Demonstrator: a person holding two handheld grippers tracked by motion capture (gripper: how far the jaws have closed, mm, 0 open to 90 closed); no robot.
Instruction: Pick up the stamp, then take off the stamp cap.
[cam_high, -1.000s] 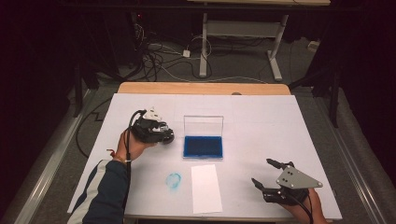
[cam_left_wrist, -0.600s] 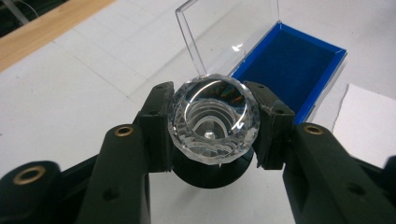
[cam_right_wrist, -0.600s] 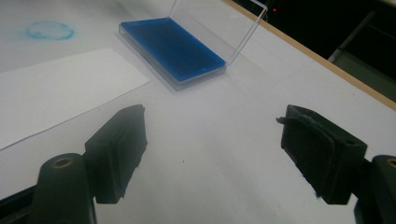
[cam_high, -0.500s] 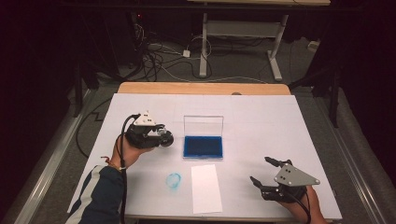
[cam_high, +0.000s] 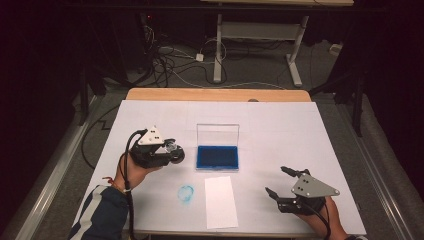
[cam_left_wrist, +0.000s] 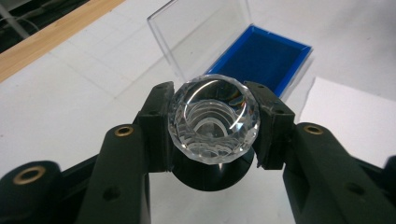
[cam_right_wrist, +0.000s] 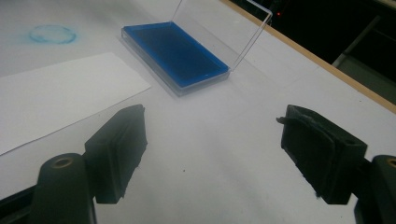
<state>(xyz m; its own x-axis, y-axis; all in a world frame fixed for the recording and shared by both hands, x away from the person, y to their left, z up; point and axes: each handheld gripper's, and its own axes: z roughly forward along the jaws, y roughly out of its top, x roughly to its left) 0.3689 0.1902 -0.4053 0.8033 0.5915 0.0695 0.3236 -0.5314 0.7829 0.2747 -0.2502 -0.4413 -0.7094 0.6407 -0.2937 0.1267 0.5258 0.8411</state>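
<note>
**Two tongs up: left carrying the stamp, right idle**

Your left tongs (cam_left_wrist: 212, 140) are pinching a faceted clear crystal stamp (cam_left_wrist: 213, 121), one jaw on each side, stamp face toward the camera. It's held above the tabletop (cam_high: 280, 125), just left of the open ink pad (cam_high: 217, 156) with its clear lid (cam_high: 217, 134) standing upright. A blue ring print (cam_high: 186, 193) already sits on the tabletop, just left of the white paper sheet (cam_high: 220, 201).

Your right tongs (cam_right_wrist: 212, 154) are spread wide, nothing between the jaws, hovering low at the near right, well apart from the pad.

Step in hand, as I read it: carrying the stamp toward the pad to ink it.

Next move calls for:
- turn the stamp face down
- bring it over the blue pad, clear of the lid
- press flat, not tilted
- then go to the paper; the right tongs could steady the sheet
</note>
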